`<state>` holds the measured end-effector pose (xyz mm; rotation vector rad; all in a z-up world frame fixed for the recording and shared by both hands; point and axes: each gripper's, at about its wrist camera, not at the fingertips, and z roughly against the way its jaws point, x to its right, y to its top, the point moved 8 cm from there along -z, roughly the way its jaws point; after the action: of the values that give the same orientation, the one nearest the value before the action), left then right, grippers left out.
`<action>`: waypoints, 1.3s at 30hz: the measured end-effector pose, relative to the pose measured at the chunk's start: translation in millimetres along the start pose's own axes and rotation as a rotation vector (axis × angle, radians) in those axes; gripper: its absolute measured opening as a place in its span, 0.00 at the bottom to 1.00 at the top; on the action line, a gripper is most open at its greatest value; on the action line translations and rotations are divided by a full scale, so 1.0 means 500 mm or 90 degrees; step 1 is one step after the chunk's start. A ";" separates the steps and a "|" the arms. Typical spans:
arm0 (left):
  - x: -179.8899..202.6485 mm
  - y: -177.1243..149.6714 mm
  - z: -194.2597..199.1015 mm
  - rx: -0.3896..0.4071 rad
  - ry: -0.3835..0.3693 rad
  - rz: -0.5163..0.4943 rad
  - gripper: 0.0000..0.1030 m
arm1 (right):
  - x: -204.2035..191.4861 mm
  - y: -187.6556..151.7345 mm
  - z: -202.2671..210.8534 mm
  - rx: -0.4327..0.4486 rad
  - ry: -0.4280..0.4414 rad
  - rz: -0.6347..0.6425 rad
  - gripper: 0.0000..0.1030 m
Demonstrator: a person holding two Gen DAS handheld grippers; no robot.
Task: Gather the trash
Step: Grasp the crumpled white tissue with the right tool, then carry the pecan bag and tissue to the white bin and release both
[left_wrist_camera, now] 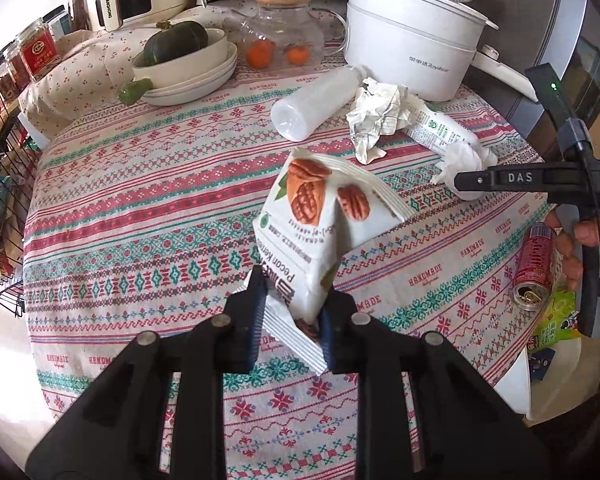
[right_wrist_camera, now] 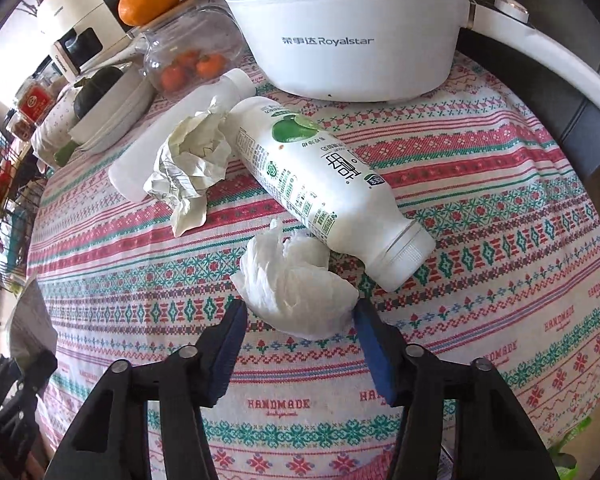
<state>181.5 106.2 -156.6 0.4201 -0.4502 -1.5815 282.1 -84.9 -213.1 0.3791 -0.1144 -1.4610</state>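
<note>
My left gripper (left_wrist_camera: 294, 292) is shut on a white pecan snack bag (left_wrist_camera: 320, 220) and holds it above the patterned tablecloth. My right gripper (right_wrist_camera: 298, 312) is open, its fingers on either side of a white crumpled tissue (right_wrist_camera: 296, 284) lying on the cloth; it also shows in the left wrist view (left_wrist_camera: 466, 182). Beyond lie a white labelled bottle (right_wrist_camera: 320, 184), a crumpled paper (right_wrist_camera: 188, 164) and a plain white bottle (right_wrist_camera: 140, 164). In the left wrist view the same paper (left_wrist_camera: 376, 118), plain bottle (left_wrist_camera: 312, 100) and a red can (left_wrist_camera: 534, 268) show.
A white Royalstar pot (right_wrist_camera: 352, 36) stands at the back. Stacked bowls with a green squash (left_wrist_camera: 180, 60), a glass teapot with oranges (left_wrist_camera: 280, 40) and appliances line the far side. A wire rack (left_wrist_camera: 0, 200) is at the left. A green wrapper (left_wrist_camera: 556, 320) lies by the table's right edge.
</note>
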 end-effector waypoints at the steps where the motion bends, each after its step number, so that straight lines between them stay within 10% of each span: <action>1: 0.003 0.000 0.002 0.001 0.002 -0.002 0.25 | 0.001 0.002 -0.004 0.000 0.001 -0.005 0.42; 21: 0.097 0.027 0.098 0.073 -0.031 0.002 0.25 | 0.033 -0.038 0.210 0.130 0.071 0.031 0.32; 39: 0.412 -0.073 0.170 0.083 -0.157 -0.212 0.25 | 0.193 -0.224 0.411 0.188 0.094 0.006 0.32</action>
<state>94.3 -95.2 -102.5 0.4155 -0.7038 -1.9438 125.2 -223.8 -71.0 0.7244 -0.2133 -1.4047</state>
